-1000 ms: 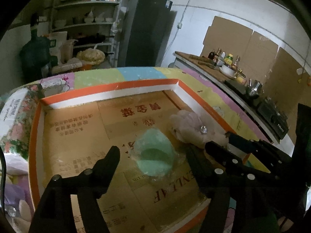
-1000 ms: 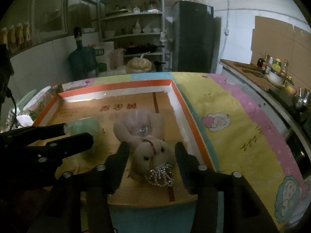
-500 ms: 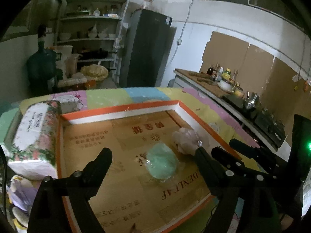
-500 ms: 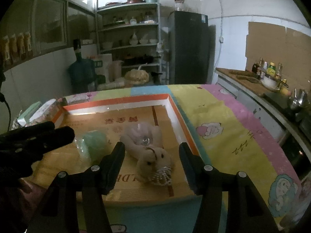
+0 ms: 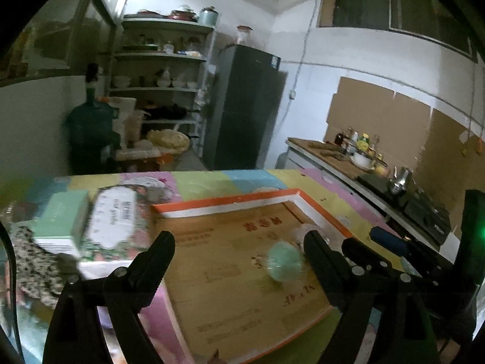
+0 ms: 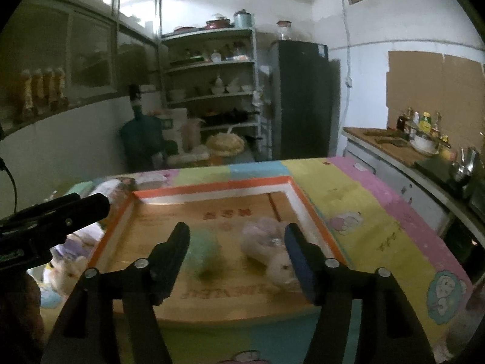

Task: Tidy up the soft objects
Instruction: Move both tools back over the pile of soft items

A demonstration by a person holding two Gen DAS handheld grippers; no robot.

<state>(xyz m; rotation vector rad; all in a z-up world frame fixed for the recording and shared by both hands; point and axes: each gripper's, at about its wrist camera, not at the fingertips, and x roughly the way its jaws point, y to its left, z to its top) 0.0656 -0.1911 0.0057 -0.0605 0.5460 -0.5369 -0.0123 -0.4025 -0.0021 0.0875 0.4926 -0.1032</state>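
Observation:
A pale green soft ball (image 5: 283,261) and a pink-and-cream plush toy (image 6: 269,248) lie side by side in a shallow orange-rimmed tray (image 5: 227,201) lined with cardboard. My left gripper (image 5: 238,242) hangs open above the tray's near left part, holding nothing. In the left wrist view the plush toy (image 5: 300,230) is mostly hidden behind the left gripper's right finger. My right gripper (image 6: 236,236) is raised over the tray's near edge. Its jaws are opening, and nothing is pressed between them. The green ball (image 6: 203,248) and the plush lie below and beyond its fingers.
The tray sits on a pastel patchwork cloth (image 6: 357,200). Left of the tray lie a floral tissue pack (image 5: 112,221), a green box (image 5: 60,218) and another plush (image 6: 66,268). A counter with a stove (image 5: 424,212) runs along the right; shelves and a dark fridge (image 6: 303,97) stand behind.
Both grippers have drawn back and risen away from the tray. The left one swung left off the green ball. The right one's jaws widened, and the plush now lies free in the tray.

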